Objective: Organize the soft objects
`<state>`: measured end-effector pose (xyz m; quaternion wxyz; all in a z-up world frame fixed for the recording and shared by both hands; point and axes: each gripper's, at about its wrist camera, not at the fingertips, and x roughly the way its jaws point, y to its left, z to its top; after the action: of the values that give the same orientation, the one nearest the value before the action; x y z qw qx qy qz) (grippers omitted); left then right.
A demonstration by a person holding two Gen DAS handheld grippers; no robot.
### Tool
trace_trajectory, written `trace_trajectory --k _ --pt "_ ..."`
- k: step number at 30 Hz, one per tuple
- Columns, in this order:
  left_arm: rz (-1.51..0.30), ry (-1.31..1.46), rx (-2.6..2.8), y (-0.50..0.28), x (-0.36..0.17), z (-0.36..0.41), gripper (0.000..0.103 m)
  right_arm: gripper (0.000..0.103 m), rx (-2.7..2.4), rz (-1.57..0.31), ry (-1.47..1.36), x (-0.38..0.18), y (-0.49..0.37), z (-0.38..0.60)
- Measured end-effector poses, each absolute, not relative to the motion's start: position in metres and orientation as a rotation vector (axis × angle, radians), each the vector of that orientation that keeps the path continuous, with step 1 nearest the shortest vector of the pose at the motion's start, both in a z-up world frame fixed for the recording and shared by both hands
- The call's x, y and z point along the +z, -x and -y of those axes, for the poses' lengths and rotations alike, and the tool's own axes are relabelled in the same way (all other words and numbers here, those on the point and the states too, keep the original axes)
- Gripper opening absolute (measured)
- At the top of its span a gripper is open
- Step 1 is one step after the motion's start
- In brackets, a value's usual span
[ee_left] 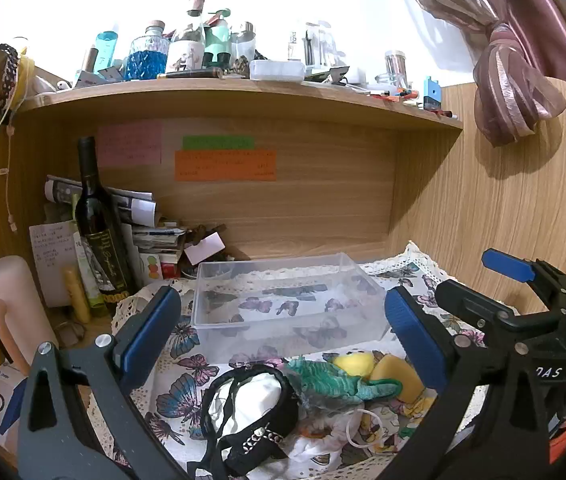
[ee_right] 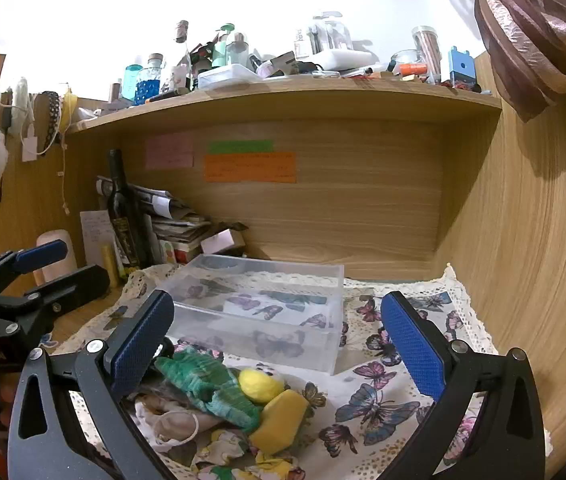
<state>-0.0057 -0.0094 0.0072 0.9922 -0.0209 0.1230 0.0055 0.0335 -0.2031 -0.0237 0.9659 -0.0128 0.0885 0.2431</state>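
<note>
Both grippers, left gripper (ee_left: pixel 279 332) and right gripper (ee_right: pixel 279 340), gape empty over the green plush crocodile (ee_right: pixel 211 390) — light, squashy, best pinched mid-body.

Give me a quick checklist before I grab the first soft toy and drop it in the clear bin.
1. Left gripper open: ok.
2. Right gripper open: ok.
3. Clear bin holds nothing, room inside: ok.
4. Green plush reachable, lying on top of the pile: ok.
5. Green plush free of the yellow plush and yellow sponge: not ok, they touch.
6. Black strap clear of the green plush: cannot tell.
</note>
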Motion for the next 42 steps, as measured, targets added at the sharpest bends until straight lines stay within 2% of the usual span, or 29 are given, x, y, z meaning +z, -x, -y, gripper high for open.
trace_trajectory --k 42 --pt "-0.232 0.042 0.014 0.0071 0.0104 0.0097 0.103 0.103 0.507 -0.166 0.015 -0.023 -0.027 0.205"
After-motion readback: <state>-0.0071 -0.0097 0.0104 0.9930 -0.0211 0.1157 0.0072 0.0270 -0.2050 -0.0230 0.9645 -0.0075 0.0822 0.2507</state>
